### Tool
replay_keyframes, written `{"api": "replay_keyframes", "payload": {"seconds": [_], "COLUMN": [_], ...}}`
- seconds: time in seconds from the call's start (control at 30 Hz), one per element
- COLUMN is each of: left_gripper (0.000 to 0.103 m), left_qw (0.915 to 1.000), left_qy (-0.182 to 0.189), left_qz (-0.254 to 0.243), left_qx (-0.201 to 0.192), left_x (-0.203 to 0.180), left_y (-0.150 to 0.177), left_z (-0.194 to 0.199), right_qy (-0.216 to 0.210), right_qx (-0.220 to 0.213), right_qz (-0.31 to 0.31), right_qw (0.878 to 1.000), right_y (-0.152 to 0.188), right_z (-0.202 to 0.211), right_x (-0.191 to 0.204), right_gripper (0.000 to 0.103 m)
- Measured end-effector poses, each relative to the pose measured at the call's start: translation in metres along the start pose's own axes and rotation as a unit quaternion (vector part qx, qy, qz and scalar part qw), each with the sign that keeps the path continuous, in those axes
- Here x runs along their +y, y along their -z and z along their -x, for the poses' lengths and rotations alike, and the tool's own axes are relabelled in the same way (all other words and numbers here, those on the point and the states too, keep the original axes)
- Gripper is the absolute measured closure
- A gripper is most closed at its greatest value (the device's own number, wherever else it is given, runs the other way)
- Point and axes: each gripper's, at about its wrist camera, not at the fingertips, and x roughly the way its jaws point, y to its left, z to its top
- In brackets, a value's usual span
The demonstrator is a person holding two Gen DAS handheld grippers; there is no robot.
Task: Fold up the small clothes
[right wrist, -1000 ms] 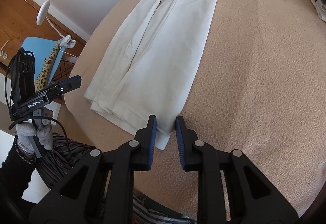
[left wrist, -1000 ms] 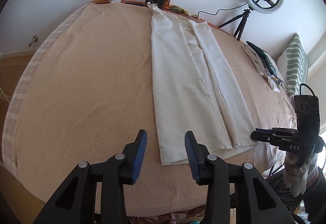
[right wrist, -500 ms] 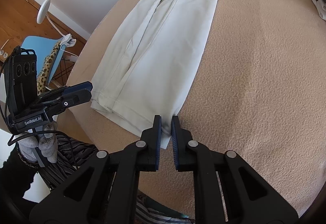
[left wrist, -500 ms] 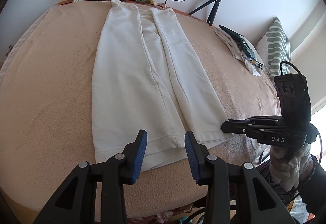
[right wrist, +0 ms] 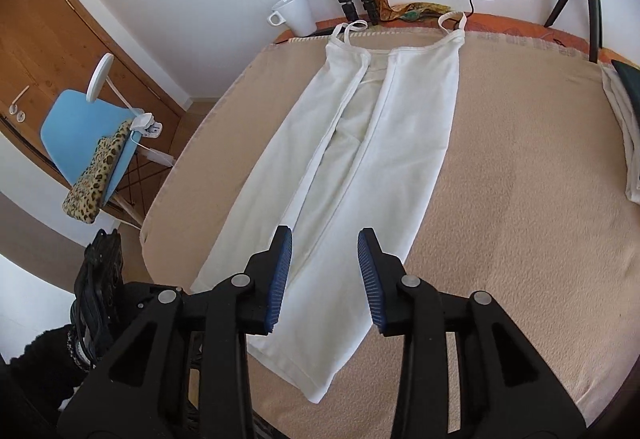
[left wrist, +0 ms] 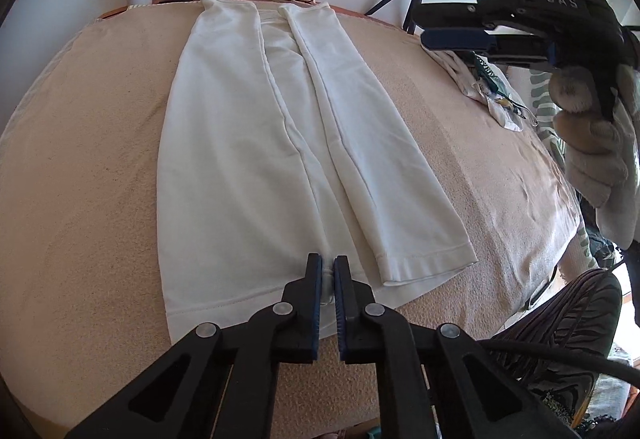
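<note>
Across the beige textured blanket [left wrist: 80,175] covering the table lies the white strappy cotton top [left wrist: 256,159], flat, its two long sides already folded inward so they nearly meet down the middle, straps at the far edge by the white ceramic mug [right wrist: 294,13]. Our left gripper [left wrist: 328,281] has its blue-padded jaws almost closed at the near hem, and a pinch of white fabric seems to sit between them, though the narrow gap makes that hard to confirm. Our right gripper [right wrist: 324,275] hovers above the hem with jaws spread wide, holding nothing. We judge the lengthwise fold is beginning: next the right must come down, grip the hem beside the left, then both carry it toward the straps.
</note>
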Motion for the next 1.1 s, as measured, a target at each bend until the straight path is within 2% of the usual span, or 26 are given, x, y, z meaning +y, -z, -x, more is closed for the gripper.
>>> {"api": "replay_keyframes", "payload": {"seconds": [0.17,0.33,0.57,0.7,0.9,0.93,1.03,1.1], "left_gripper": [0.101,0.101,0.101,0.101,0.102,0.102,0.102,0.102], "left_qw": [0.9997,0.9993,0.9981,0.9974,0.9976,0.9974,0.9974,0.9972], "left_qy": [0.01,0.021,0.037,0.042,0.036,0.039,0.038,0.034], "left_qz": [0.003,0.011,0.025,0.034,0.031,0.033,0.031,0.033], "left_qx": [-0.024,-0.028,-0.043,-0.047,-0.05,-0.051,-0.054,-0.058], "left_x": [0.003,0.008,0.021,0.028,0.031,0.032,0.034,0.038], "left_y": [-0.001,0.001,-0.002,-0.001,0.0,0.0,0.001,0.003], "left_z": [0.015,0.019,0.034,0.04,0.042,0.042,0.045,0.049], "right_qy": [0.003,0.014,0.051,0.067,0.095,0.099,0.105,0.112], "right_qx": [0.022,0.041,0.063,0.055,0.064,0.065,0.068,0.065], "right_qz": [0.015,-0.017,-0.058,-0.085,-0.078,-0.077,-0.065,-0.063], "right_qw": [1.0,0.999,0.995,0.993,0.99,0.99,0.99,0.99], "right_y": [-0.058,-0.103,-0.136,-0.155,-0.177,-0.178,-0.18,-0.183], "right_z": [-0.041,-0.091,-0.155,-0.171,-0.191,-0.193,-0.198,-0.196], "right_x": [0.016,0.001,-0.028,-0.042,-0.044,-0.044,-0.039,-0.036], "right_gripper": [0.067,0.067,0.067,0.066,0.067,0.069,0.09,0.097]}}
